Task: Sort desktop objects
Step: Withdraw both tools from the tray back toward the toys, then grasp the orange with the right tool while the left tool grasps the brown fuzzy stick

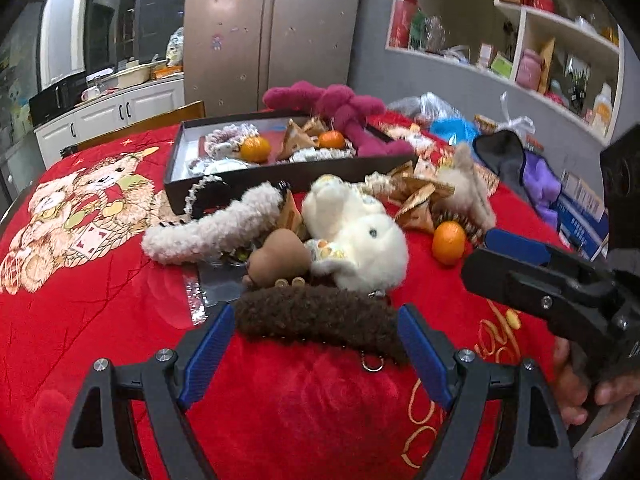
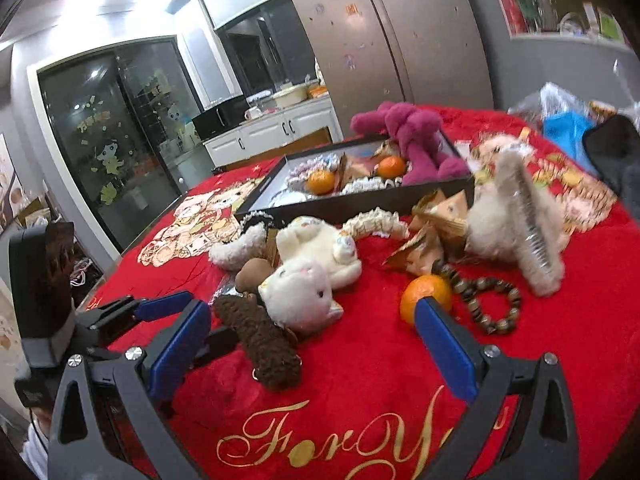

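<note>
Plush red velvety tablecloth [image 1: 100, 340], fuzzy brown hair clip [image 1: 316, 316], glossy orange [image 1: 449, 242], matt cardboard box [image 1: 280, 178]

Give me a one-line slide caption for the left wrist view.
Open left gripper frames a brown fuzzy hair clip on the red tablecloth, white plush cat behind.

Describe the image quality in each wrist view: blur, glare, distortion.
Left wrist view: strong fisheye bending of the shelves, which are slightly motion-smeared; the brown fuzzy clip up close is soft. Right wrist view: ceiling light blows out at upper left, the fridge leans, the shelf corner smears.
</note>
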A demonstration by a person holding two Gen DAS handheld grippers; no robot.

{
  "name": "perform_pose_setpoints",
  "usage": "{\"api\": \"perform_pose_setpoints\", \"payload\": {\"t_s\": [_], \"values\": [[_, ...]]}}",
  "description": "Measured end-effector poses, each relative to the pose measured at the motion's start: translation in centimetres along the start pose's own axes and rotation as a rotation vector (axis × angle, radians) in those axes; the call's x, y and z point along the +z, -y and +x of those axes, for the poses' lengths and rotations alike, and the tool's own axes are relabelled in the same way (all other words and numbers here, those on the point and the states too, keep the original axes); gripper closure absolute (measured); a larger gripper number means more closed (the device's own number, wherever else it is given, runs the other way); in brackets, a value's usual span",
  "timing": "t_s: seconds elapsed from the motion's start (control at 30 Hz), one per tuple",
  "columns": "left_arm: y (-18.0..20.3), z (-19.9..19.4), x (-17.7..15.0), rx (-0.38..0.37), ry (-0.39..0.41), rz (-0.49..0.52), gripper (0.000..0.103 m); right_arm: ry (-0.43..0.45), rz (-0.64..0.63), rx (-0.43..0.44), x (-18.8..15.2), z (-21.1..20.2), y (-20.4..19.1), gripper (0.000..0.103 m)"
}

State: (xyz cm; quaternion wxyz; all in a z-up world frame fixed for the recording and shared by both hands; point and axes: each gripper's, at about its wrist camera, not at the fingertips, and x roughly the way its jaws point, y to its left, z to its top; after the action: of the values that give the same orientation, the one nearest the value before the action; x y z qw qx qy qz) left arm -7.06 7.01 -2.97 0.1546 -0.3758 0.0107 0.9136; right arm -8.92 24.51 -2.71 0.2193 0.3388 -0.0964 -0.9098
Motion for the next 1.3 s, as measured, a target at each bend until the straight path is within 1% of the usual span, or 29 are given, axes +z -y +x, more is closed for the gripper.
{"api": "perform_pose_setpoints", "payload": {"t_s": [0.07, 0.17, 0.23, 0.3, 0.37, 0.43, 0.47, 0.53, 0.6, 0.63, 0.67, 0.7, 0.73, 0.77, 0.8, 0.87, 0.97, 1.03, 1.07, 1.13, 1.17, 1.2, 1.23, 1.3], "values": [[0.3, 0.6, 0.1, -0.007, -0.018, 0.014, 0.018, -0.014, 0.004, -0.039, 0.1, 0.6, 0.4, 0.000], [0.6, 1.3, 0.3, -0.029, -0.041, 0.012, 0.018, -0.029, 0.024, -0.074, 0.6, 1.2, 1.6, 0.000], [0.8, 1.6, 0.4, -0.022, -0.042, 0.016, 0.018, -0.061, 0.045, -0.072, 0.9, 1.9, 2.5, 0.000], [1.0, 1.7, 0.5, -0.011, -0.040, 0.020, 0.018, -0.089, 0.056, -0.097, 1.4, 2.8, 3.4, 0.000], [1.0, 1.7, 0.5, -0.005, -0.037, 0.003, 0.018, -0.106, 0.065, -0.121, 1.6, 3.7, 4.0, 0.001], [1.0, 1.7, 0.3, 0.000, -0.030, -0.009, 0.018, -0.126, 0.088, -0.113, 1.6, 4.6, 4.6, 0.001], [1.0, 1.7, 0.1, 0.005, -0.019, -0.014, 0.017, -0.136, 0.098, -0.117, 1.5, 5.0, 4.8, 0.003], [1.0, 1.8, -0.4, 0.018, -0.016, -0.025, 0.015, -0.138, 0.056, -0.167, 1.3, 5.7, 4.5, 0.003], [0.6, 1.8, -0.4, 0.008, -0.026, -0.050, 0.014, -0.144, 0.027, -0.169, 1.2, 5.9, 4.0, 0.003], [0.3, 1.9, -0.5, -0.006, -0.033, -0.073, 0.013, -0.146, 0.017, -0.175, 1.1, 6.0, 3.8, 0.003], [-0.2, 2.1, -0.7, -0.026, -0.043, -0.111, 0.011, -0.146, 0.015, -0.180, 1.1, 6.1, 3.8, 0.005], [-1.0, 2.6, -0.9, -0.061, -0.070, -0.167, 0.005, -0.142, 0.019, -0.189, 1.1, 6.0, 3.8, 0.010], [-1.6, 2.9, -1.1, -0.093, -0.083, -0.211, 0.005, -0.137, 0.029, -0.198, 1.1, 5.9, 4.0, 0.013], [-2.0, 2.6, -1.1, -0.100, -0.064, -0.226, 0.005, -0.125, 0.049, -0.207, 1.1, 5.7, 4.4, 0.020], [-2.1, 2.6, -1.1, -0.101, -0.067, -0.227, 0.005, -0.116, 0.066, -0.208, 1.1, 5.5, 4.7, 0.029], [-1.4, 2.6, -1.0, -0.077, -0.073, -0.191, 0.004, -0.100, 0.107, -0.200, 1.0, 5.0, 5.4, 0.037], [-1.0, 2.6, -0.9, -0.061, -0.077, -0.167, 0.005, -0.094, 0.123, -0.197, 1.0, 4.8, 5.8, 0.041], [-1.1, 2.5, -1.0, -0.068, -0.076, -0.164, 0.006, -0.099, 0.105, -0.208, 1.0, 5.0, 5.4, 0.041], [-1.1, 2.4, -1.1, -0.081, -0.075, -0.163, 0.011, -0.106, 0.078, -0.210, 1.0, 5.2, 4.9, 0.041], [-1.1, 2.1, -1.0, -0.088, -0.070, -0.158, 0.014, -0.152, 0.035, -0.187, 0.8, 6.0, 4.0, 0.042], [-1.0, 2.0, -1.0, -0.085, -0.066, -0.150, 0.015, -0.185, 0.003, -0.206, 0.8, 6.8, 3.5, 0.050], [-0.8, 1.8, -1.1, -0.079, -0.061, -0.140, 0.015, -0.197, -0.017, -0.223, 0.8, 7.1, 3.1, 0.060], [-0.7, 1.7, -1.1, -0.073, -0.054, -0.126, 0.016, -0.196, -0.027, -0.231, 0.7, 7.1, 2.9, 0.063], [-0.7, 1.4, -1.1, -0.067, -0.045, -0.120, 0.018, -0.184, -0.026, -0.213, 0.7, 6.9, 2.9, 0.064]]}}
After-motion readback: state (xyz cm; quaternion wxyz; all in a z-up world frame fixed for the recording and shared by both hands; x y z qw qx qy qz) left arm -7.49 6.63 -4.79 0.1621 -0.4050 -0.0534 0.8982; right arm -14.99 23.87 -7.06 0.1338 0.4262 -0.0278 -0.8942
